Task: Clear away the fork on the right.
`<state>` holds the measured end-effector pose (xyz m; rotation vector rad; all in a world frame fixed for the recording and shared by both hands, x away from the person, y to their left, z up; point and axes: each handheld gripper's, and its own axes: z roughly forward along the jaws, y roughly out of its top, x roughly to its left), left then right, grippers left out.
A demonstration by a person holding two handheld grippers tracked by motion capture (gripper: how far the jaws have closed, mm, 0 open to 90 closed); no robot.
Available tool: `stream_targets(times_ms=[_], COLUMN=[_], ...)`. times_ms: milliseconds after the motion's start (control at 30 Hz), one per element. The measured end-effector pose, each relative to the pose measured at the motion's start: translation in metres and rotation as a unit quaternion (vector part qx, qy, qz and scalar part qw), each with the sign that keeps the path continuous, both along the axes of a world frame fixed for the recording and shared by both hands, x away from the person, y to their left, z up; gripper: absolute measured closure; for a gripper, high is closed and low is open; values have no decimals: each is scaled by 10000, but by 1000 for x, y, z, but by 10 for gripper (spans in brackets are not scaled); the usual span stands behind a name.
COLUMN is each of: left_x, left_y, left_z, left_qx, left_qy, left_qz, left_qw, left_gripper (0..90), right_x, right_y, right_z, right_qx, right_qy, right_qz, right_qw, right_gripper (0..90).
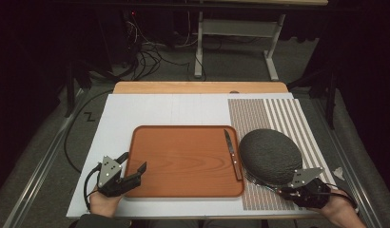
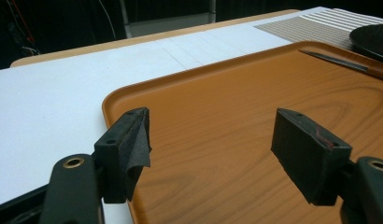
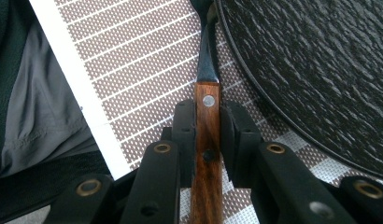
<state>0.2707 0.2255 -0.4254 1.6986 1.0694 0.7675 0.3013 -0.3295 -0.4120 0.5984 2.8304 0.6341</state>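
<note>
Where the high view takes in the white surface (image 1: 160, 109), a wooden tray (image 1: 183, 161) carries a steak knife (image 1: 232, 154) along its right edge, beside a dark round plate (image 1: 270, 156) on a striped placemat (image 1: 278, 111), with the right gripper (image 1: 282, 189) low at the plate's near rim. Left gripper view: the left gripper (image 2: 210, 140) hovers over the tray's near left corner, fingers (image 2: 129, 149) released and empty, likely waiting. Right gripper view: fingers clenched on a wooden-handled utensil (image 3: 207, 140) lying flat on the placemat just beside the plate, gripped at mid-handle, probably for a level lift; its head is hidden.
</note>
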Motion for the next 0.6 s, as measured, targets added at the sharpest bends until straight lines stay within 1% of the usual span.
stream_targets(times_ms=[33,133,233,300,333,433,600], left_x=[0,0,0,0,0,0,0], left_y=[0,0,0,0,0,0,0], left_z=[0,0,0,0,0,0,0], left_qx=[1,0,-2,0,-3,-5,-8], left_qy=[1,-1,0,-1,-5,-6,-5], left_qz=[1,5,9,11,14,15,14], left_qw=[10000,10000,10000,10000,10000,10000,10000], left_gripper=[282,283,283,283,283,283,283], right_x=[0,-1,-2,-2,-2,-4,-5], right_y=[0,-2,-2,-3,-3,-1,1], right_z=[0,-1,-1,-1,-1,-1,4], right_qx=[0,103,117,120,183,181,281], right_qy=[0,-28,-50,-67,-35,-43,-93], right_qz=[0,-45,-63,-48,-24,23,13], right_qw=[10000,9999,9999,9999,9998,9998,9996], right_gripper=[788,789,789,789,789,790,790])
